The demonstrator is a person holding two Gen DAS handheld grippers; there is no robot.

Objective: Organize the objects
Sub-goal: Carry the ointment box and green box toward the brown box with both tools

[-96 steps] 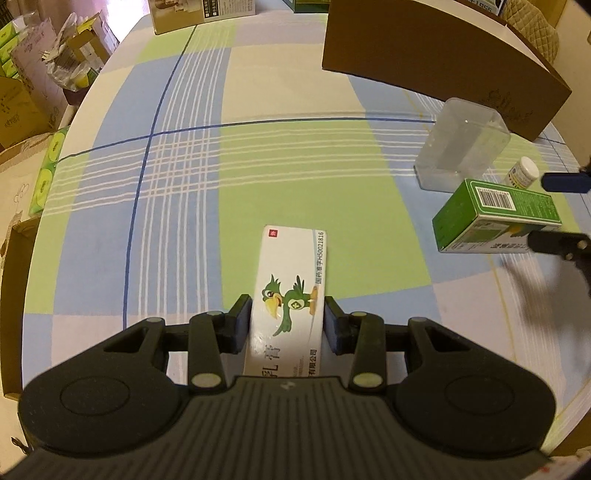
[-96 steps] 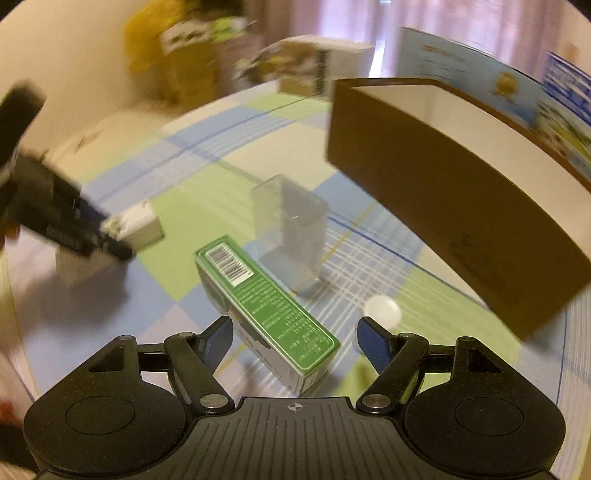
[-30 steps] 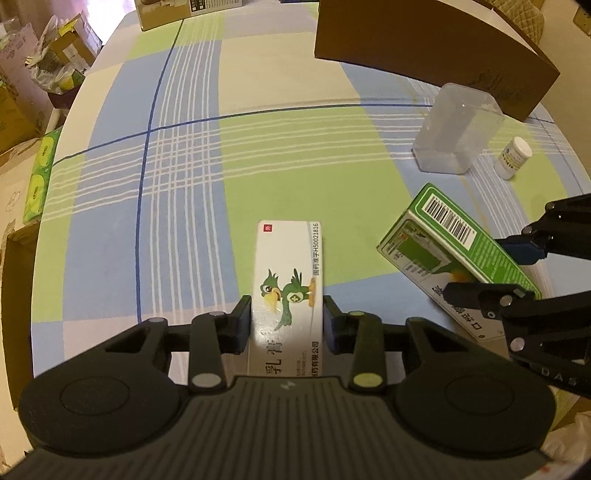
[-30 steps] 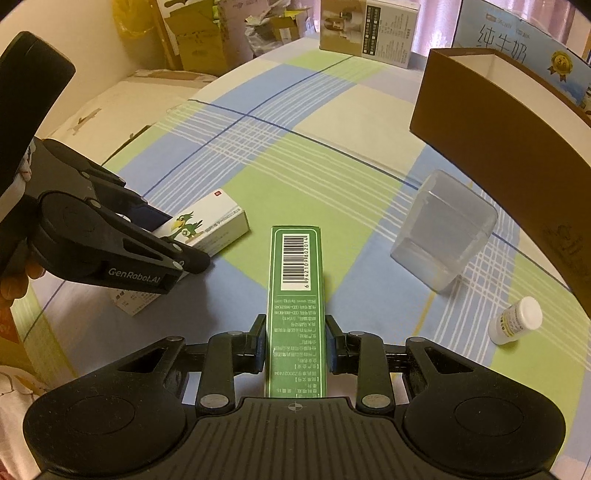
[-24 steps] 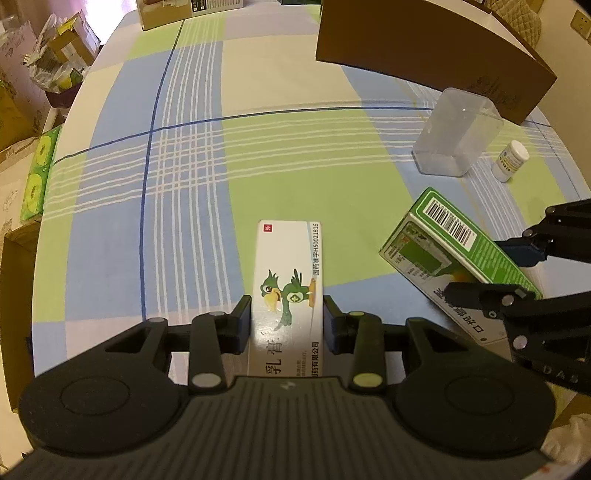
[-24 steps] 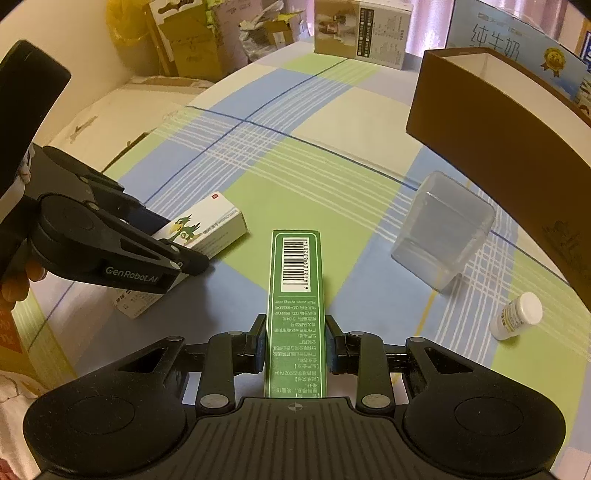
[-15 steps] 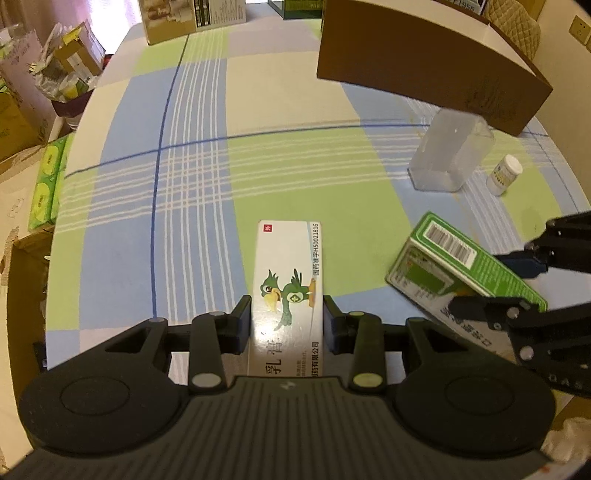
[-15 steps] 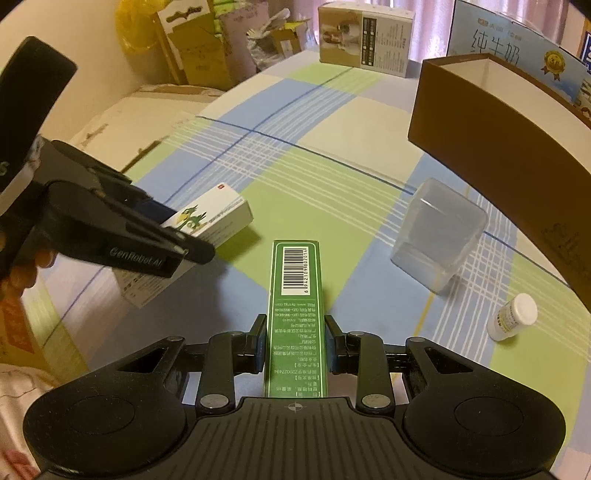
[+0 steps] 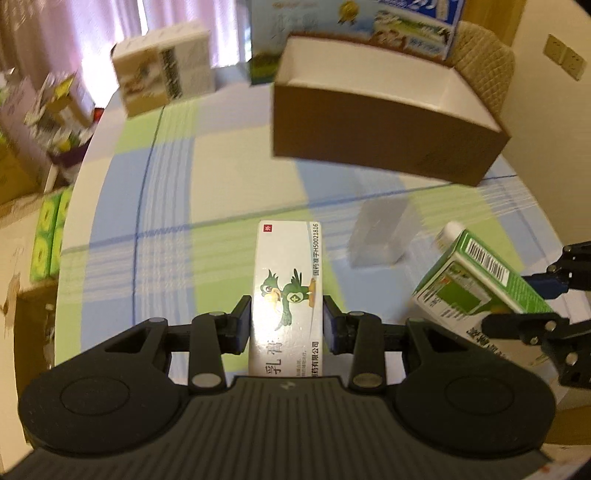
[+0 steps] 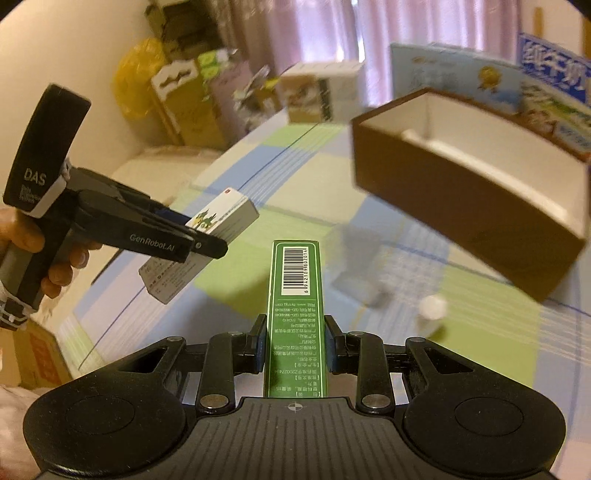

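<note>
While clamped on white carton (image 9: 286,291) and green carton (image 10: 295,314), both grippers clear of brown box (image 9: 384,144) rim.

Checked table (image 9: 229,177) — brown box (image 9: 369,144), bottle (image 10: 430,310).

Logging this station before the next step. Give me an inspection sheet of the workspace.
Surface: checked tablecloth, blue, green and cream.
Job's things: white parrot box and green box, both lifted; open brown box ahead.
Clutter: clear container and small white bottle on the cloth.
Grippers: left gripper shut on the white parrot box; right gripper shut on the green box.
Cables: nothing seen.
Surroundings: cartons, pink curtains.
</note>
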